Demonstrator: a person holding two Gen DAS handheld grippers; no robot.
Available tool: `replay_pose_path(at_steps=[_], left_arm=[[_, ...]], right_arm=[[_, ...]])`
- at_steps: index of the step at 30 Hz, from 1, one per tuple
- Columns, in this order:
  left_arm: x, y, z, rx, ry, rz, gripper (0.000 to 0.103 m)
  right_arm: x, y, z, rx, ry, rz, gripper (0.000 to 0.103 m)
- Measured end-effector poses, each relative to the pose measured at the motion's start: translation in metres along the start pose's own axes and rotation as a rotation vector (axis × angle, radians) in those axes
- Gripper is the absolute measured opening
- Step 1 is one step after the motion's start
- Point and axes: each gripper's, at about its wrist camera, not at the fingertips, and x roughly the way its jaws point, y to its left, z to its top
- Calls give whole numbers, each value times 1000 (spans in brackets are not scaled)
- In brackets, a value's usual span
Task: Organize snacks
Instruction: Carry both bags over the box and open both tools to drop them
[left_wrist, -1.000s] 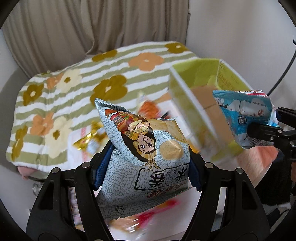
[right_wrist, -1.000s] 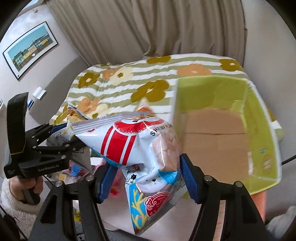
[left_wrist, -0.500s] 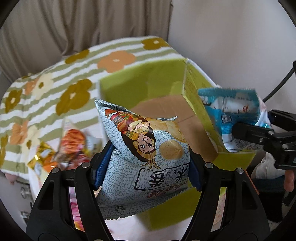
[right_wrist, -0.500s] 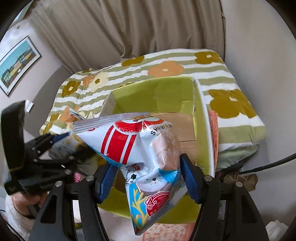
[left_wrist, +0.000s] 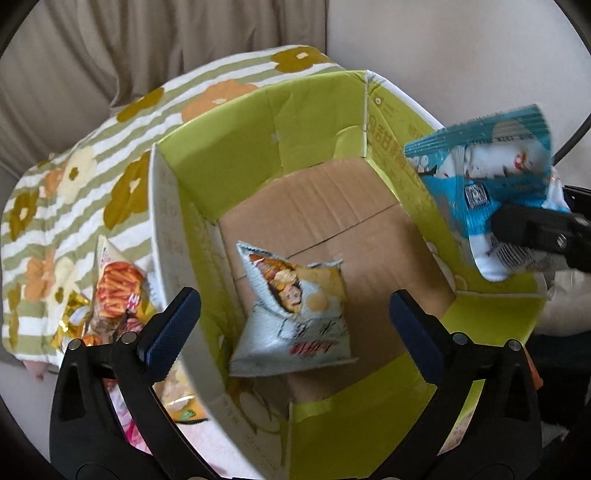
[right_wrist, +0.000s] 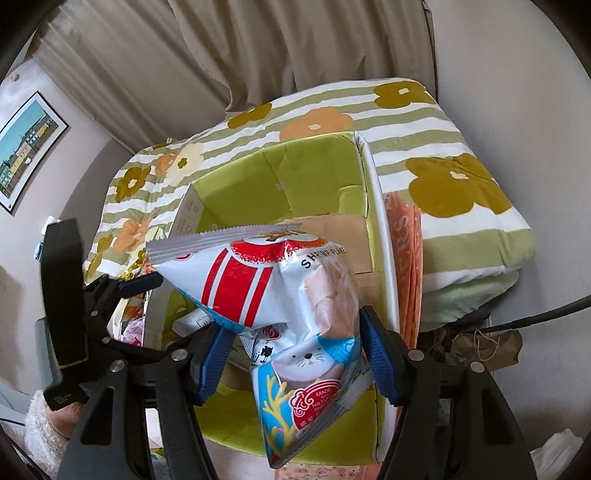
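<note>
Snack bag dropped into green box

Jaws of the left gripper (left_wrist: 295, 325) have just been opening and now stand spread wide above the green cardboard box (left_wrist: 258, 122), with nothing pinched between them. Below them, a grey chip bag (left_wrist: 295, 314) printed with a cartoon figure sits inside the box, free of both blue pads, its lower edge against the near-left inner wall and its top over the brown cardboard floor. The picture is slightly blurred there, so whether the bag has fully settled cannot be told.

The right gripper (right_wrist: 295, 354) hangs over the near right side of the same box, its jaws pinching a shrimp-flake bag (right_wrist: 258, 280), white with red stripes and a blue lower half showing a cat face. The pads press on the bag's narrow middle; its sealed top edge sticks up and to the left, and its bottom hangs down over the box's near rim.

The box rests on a bed with a green-striped flowered cover (right_wrist: 443, 122). Left of the box, outside it, more snacks lie on the cover, among them an orange-printed packet (left_wrist: 114, 288) and a gold foil wrapper (left_wrist: 70, 314). An orange packet (right_wrist: 406, 258) stands against the box's outer right wall. A fluffy white sleeve (right_wrist: 40, 435) shows behind the left gripper's handle.
</note>
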Motion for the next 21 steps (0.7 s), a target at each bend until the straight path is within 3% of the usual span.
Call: replay_pose_path(at_steps=[7, 11, 18, 19, 21], left_arm=[[-26, 25, -18, -56, -19, -62, 101], [-33, 32, -26, -67, -23, -62, 101], [-39, 44, -42, -124, -20, -57, 101], [-41, 46, -44, -131, -24, -56, 101], [-46, 48, -48, -139, -33, -49, 101]], right_arm=[[7, 10, -2, -29, 22, -40, 63], [21, 15, -7, -46, 67, -83, 63], [36, 22, -19, -57, 70, -115, 64], [36, 23, -19, -56, 61, -120, 66], [33, 23, -22, -52, 34, -131, 81]])
